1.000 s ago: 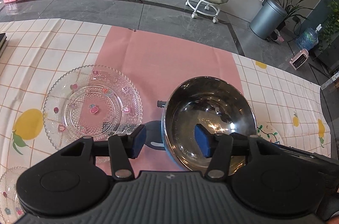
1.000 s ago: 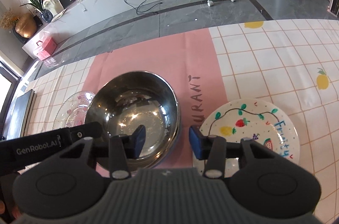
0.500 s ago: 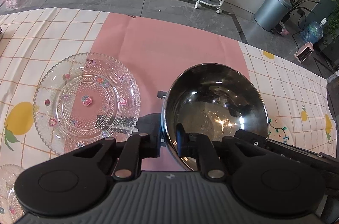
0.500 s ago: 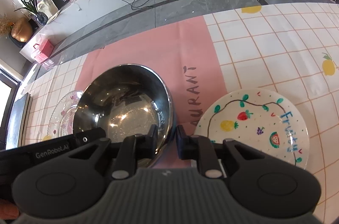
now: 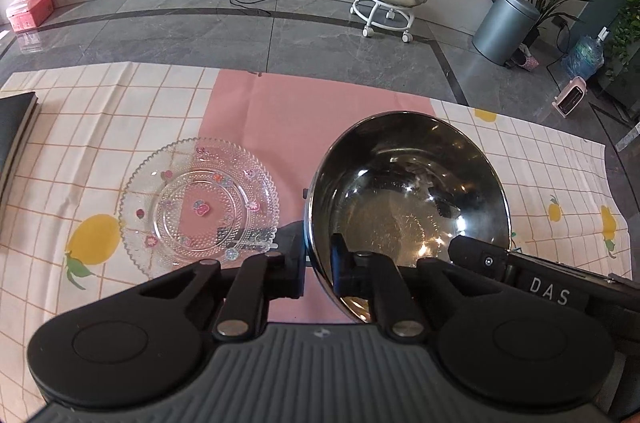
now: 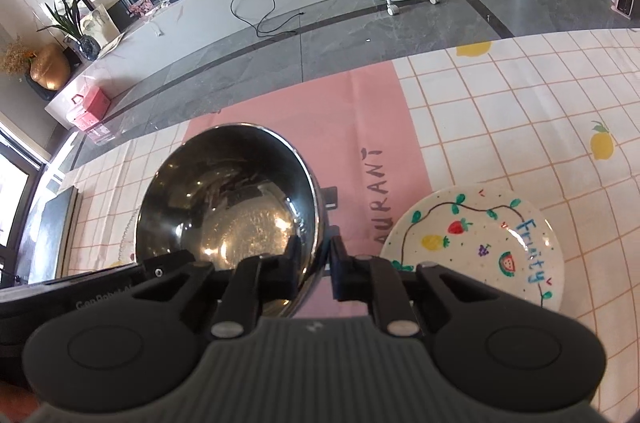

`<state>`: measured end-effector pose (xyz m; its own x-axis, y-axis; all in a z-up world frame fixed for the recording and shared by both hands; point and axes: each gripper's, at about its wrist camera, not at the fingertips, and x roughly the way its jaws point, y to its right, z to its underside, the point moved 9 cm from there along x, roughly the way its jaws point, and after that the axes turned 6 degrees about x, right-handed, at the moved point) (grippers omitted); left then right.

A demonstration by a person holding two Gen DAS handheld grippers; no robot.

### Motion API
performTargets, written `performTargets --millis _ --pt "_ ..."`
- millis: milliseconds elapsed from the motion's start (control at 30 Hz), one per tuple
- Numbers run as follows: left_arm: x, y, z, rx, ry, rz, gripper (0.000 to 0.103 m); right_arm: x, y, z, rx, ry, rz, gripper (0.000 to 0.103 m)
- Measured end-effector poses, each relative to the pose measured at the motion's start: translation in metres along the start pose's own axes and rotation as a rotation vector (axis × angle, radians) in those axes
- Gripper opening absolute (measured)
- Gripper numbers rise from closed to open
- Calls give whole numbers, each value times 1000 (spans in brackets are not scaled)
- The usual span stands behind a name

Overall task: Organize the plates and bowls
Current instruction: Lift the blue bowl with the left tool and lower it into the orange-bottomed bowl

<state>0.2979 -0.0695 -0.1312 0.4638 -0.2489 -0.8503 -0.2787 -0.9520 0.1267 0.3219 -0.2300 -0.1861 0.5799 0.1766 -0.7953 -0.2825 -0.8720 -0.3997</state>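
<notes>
A steel bowl is held between both grippers, lifted and tilted above the pink runner. My left gripper is shut on its left rim. My right gripper is shut on its right rim, and the bowl fills the left of that view. A clear glass plate with small flower marks lies on the cloth left of the bowl. A white plate painted with fruit and the word "Fruity" lies to the right of the bowl.
The table carries a checked lemon-print cloth with a pink runner. A dark book or tablet lies at the far left edge. Beyond the table's far edge is grey floor with a white stool.
Both grippers closed from open onto opposite rims of the bowl. The bowl then rose off the table and tilted.
</notes>
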Motion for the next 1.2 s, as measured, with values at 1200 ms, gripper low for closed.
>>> performTargets --millis 1200 --pt "-178 -23 194 -65 24 -65 13 -186 -37 229 -45 -110 -110 12"
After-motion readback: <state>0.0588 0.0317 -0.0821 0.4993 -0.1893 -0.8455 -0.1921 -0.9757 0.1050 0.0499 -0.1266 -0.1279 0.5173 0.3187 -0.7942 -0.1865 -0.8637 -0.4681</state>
